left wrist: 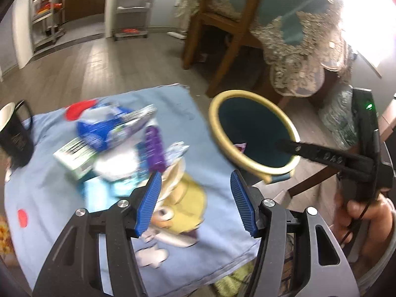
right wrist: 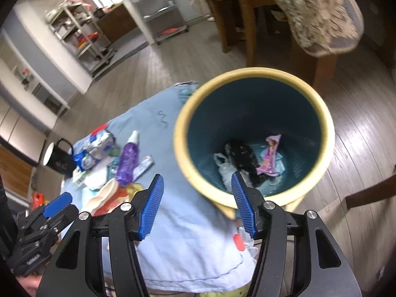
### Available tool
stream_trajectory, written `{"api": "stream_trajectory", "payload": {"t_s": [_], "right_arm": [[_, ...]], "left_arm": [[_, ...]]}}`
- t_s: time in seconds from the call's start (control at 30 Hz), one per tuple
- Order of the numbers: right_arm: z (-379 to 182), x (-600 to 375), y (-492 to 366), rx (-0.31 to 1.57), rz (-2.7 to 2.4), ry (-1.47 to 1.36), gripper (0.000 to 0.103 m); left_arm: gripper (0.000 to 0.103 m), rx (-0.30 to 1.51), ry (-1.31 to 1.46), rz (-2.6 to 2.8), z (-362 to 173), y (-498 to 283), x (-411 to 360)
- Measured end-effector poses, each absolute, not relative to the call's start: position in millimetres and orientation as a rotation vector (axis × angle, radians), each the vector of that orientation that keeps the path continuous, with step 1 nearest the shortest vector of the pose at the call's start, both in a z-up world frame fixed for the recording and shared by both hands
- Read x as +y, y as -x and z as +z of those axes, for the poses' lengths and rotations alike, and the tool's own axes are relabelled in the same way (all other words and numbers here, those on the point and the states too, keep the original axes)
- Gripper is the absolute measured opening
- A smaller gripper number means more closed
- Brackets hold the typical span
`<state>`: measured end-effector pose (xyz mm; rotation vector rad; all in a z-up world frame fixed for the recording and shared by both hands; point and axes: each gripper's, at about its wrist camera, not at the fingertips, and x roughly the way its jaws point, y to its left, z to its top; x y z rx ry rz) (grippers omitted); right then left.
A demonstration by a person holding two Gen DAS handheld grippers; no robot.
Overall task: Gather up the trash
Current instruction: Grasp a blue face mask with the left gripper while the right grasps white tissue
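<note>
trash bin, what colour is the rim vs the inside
Pale yellow rim, dark teal inside; clearest in the right wrist view.

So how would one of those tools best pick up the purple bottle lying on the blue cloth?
Probably around the middle of the purple bottle, coming down from above. It lies flat with its white cap toward the far edge, so the open left tool should close across its narrow width, not along its length.

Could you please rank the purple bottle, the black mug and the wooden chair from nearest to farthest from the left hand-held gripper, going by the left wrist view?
From the left hand-held gripper:
1. Purple bottle, lying on the blue cloth just ahead, slightly left.
2. Black mug, at the cloth's far left edge.
3. Wooden chair, on the floor beyond the table.
</note>
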<state>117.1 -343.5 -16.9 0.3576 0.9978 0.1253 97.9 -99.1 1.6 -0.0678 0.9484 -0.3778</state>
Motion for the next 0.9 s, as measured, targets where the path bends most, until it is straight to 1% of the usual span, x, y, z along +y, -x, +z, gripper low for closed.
{"api": "stream_trajectory", "payload": {"t_s": [0.2, 0.43, 0.67, 0.73, 0.8, 0.87, 0.9], "right_arm": [[-8, -304, -123, 0.997, 0.207, -0.311, 0.059], [-5, -253, -133, 1.012, 0.31, -0.251, 0.059], [-4, -198, -146, 1.024, 0.416, -0.16, 0.059], [-6, -189, -149, 1.032, 0.441, -0.146, 0.059], [-11, -177, -153, 1.048, 0.463, -0.121, 0.059], [-15, -167, -157, 1.06, 0.482, -0.096, 0.059], [-18, -159, -161, 1.068, 0.491, -0.069, 0.059]], "left_arm": [[0.058, 0.963, 0.085, -0.29, -7, -91, -49], [0.057, 1.01, 0.14, -0.198, -35, -91, -1], [0.05, 1.092, 0.215, -0.195, -73, -100, 14], [0.046, 1.104, 0.221, -0.212, -78, -102, 13], [0.035, 1.113, 0.203, -0.235, -82, -102, 9], [0.02, 1.124, 0.202, -0.255, -86, -101, 7], [0.017, 1.127, 0.207, -0.261, -88, -101, 8]]}}
